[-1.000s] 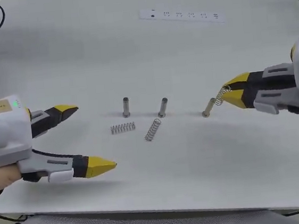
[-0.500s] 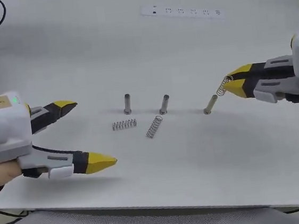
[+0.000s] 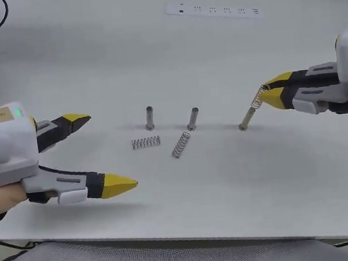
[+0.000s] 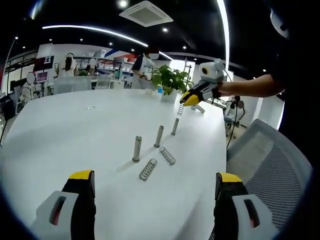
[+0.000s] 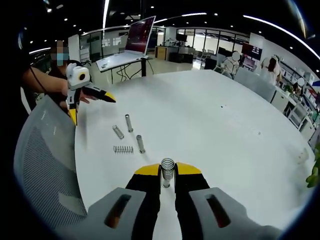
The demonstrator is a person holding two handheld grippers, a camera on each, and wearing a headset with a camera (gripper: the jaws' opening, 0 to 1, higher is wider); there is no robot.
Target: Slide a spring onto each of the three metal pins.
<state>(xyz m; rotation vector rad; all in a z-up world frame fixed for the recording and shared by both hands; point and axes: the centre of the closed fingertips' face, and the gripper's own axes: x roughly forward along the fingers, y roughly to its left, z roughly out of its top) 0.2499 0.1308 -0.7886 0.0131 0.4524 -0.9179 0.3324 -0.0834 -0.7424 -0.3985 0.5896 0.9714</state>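
Your left tongs [image 3: 112, 150] hang wide open with nothing in them, over the near left of the surface [image 3: 230, 187]. To their right, the left pin [image 3: 150, 117] and middle pin [image 3: 193, 118] stand upright and bare. Just in front of them lie two springs: the flat spring [image 3: 145, 142] by the left pin, and the slanted spring [image 3: 180, 145] under the middle pin. Further right, the right pin [image 3: 247, 118] leans toward your right tongs [image 3: 262, 95]. Those are pinched tight on the third spring [image 3: 258, 100]. Its lower end sits right at that pin's top, but honestly I can't tell if it's over the tip.
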